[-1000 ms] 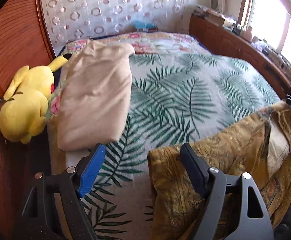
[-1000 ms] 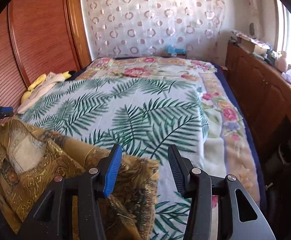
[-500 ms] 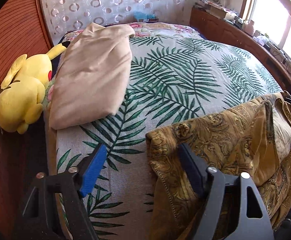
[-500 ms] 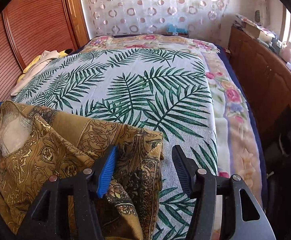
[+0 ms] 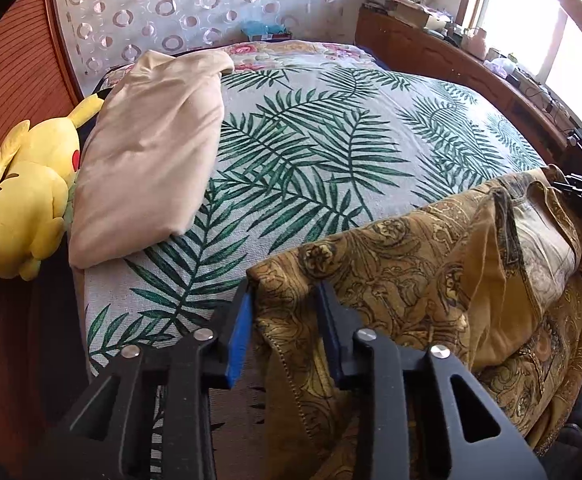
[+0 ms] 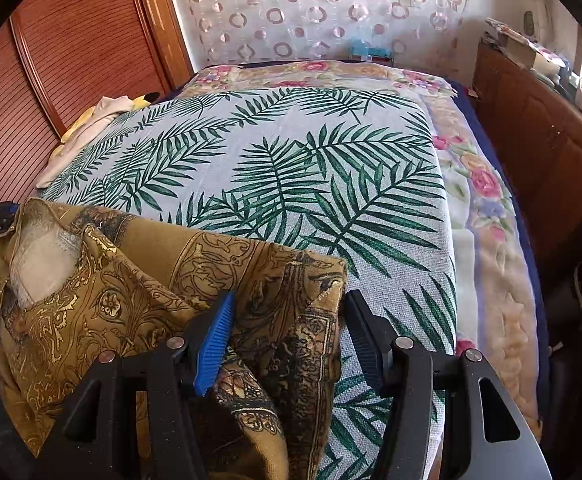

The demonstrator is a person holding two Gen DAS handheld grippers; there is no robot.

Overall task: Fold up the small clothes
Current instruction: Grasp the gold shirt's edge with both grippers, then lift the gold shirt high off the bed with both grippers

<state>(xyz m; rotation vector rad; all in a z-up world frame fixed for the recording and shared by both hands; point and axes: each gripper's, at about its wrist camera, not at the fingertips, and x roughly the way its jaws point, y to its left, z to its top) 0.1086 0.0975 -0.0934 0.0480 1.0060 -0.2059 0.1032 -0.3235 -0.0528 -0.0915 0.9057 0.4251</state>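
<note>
A yellow plush toy (image 5: 27, 196) lay beside a beige folded cloth (image 5: 151, 152), perhaps a pillowcase, on the palm-leaf bedspread (image 5: 311, 152); wooden cabinets (image 6: 539, 152) flanked it.

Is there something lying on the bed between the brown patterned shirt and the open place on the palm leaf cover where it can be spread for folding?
Nothing visible lies in that path. The brown patterned shirt hangs over the near edge, and the palm leaf cover beyond it is bare. The beige folded cloth and yellow plush toy lie off to one side.

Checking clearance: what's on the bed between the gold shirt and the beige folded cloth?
Nothing: only bare palm-leaf bedspread separates the gold paisley shirt from the beige folded cloth, clearest in the left wrist view.
</note>
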